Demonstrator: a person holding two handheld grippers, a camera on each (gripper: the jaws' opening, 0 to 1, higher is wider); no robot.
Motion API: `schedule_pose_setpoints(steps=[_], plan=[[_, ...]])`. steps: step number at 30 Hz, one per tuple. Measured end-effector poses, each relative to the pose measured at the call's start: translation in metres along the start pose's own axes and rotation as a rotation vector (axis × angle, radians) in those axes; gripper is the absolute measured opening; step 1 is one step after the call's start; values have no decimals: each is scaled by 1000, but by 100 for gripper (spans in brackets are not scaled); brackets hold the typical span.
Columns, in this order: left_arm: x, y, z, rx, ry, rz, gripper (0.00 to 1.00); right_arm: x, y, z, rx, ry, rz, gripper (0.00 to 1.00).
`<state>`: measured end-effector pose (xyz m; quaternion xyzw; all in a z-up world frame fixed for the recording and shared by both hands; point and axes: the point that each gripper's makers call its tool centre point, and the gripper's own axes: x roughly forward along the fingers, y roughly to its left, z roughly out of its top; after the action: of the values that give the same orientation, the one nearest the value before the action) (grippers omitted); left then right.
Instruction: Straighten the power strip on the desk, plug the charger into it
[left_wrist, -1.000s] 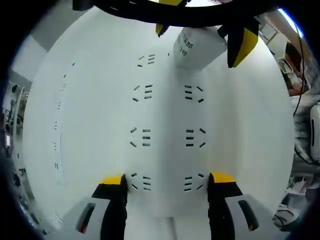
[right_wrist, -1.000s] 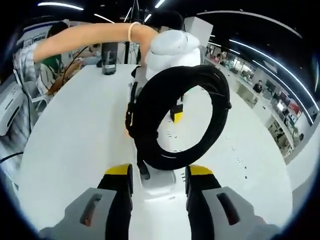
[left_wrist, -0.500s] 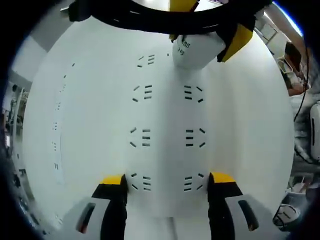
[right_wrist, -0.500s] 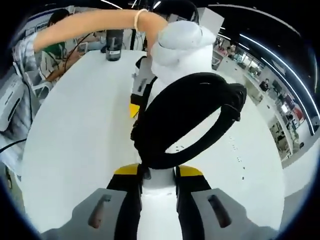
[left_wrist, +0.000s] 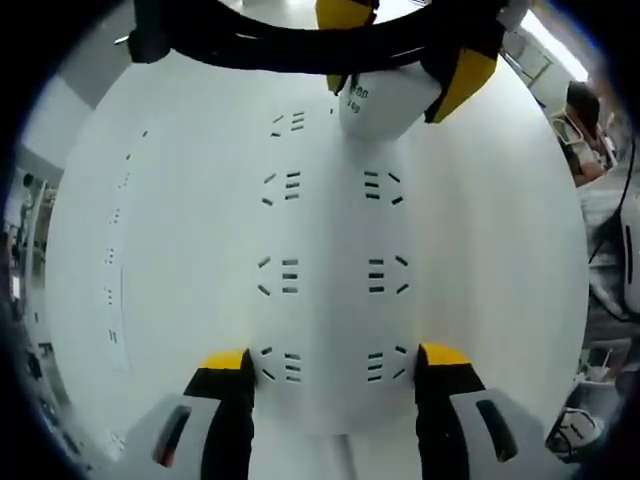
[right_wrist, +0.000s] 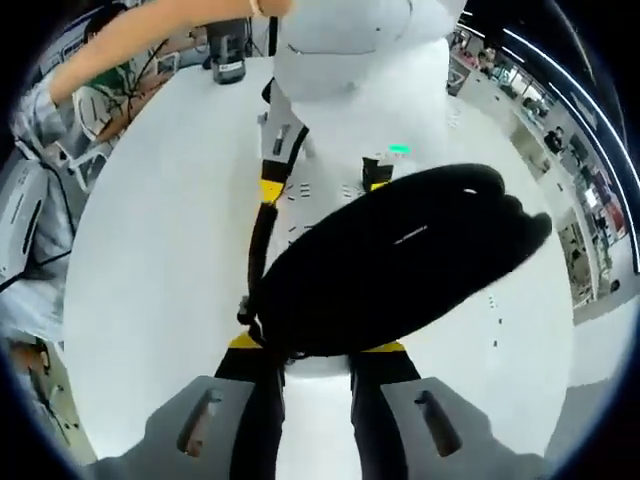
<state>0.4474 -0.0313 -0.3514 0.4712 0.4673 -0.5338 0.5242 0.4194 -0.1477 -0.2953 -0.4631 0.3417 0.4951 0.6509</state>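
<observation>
Left gripper view: white power strip (left_wrist: 330, 270) lying flat, running from near to far, two columns of socket slots along its face. Left gripper (left_wrist: 333, 365) with yellow-tipped jaws spread wide apart, one on either long side of the strip's near end, close against the edges; real contact cannot be told. At the far end of the strip, white charger (left_wrist: 385, 100) sitting on the right-hand socket column, grey print on its side, clamped between the yellow tips of the right gripper (left_wrist: 400, 70) coming in from the far side. Black cable (left_wrist: 300, 45) arching across the far edge, above the charger.

Right gripper view: right gripper (right_wrist: 315, 350) with jaws drawn close together on the white charger (right_wrist: 318, 362), little of the body showing between them. Black cable (right_wrist: 390, 265) bundled in a thick coil, hanging over the jaws and hiding most of the strip. Farther off, left gripper (right_wrist: 320, 185) with yellow tips on the power strip (right_wrist: 300, 200), and a bare forearm (right_wrist: 150, 40) stretching over the white desk (right_wrist: 150, 250).
</observation>
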Motion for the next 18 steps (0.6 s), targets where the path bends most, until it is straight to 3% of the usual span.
schedule_pose_setpoints(steps=[2, 4, 5, 7, 9, 13, 14, 18], plan=[[-1, 4, -1, 4, -8, -1, 64, 1, 3, -1, 35, -1, 20, 22], [-1, 3, 0, 6, -10, -2, 64, 1, 2, -1, 110, -18, 99, 22], [-1, 3, 1, 7, -10, -2, 64, 1, -10, -3, 131, -26, 125, 22], [0, 2, 1, 7, -13, -2, 64, 0, -13, -5, 113, -57, 165, 22], [0, 2, 2, 9, -15, -2, 64, 0, -7, -8, 101, -47, 145, 22], [0, 1, 3, 14, -6, -3, 64, 1, 0, -9, -1, 7, 3, 22], [0, 0, 3, 14, -3, -2, 64, 1, 1, -10, 26, 15, -16, 22], [0, -1, 3, 14, 1, -2, 64, 2, 5, -11, 18, 5, -35, 22]])
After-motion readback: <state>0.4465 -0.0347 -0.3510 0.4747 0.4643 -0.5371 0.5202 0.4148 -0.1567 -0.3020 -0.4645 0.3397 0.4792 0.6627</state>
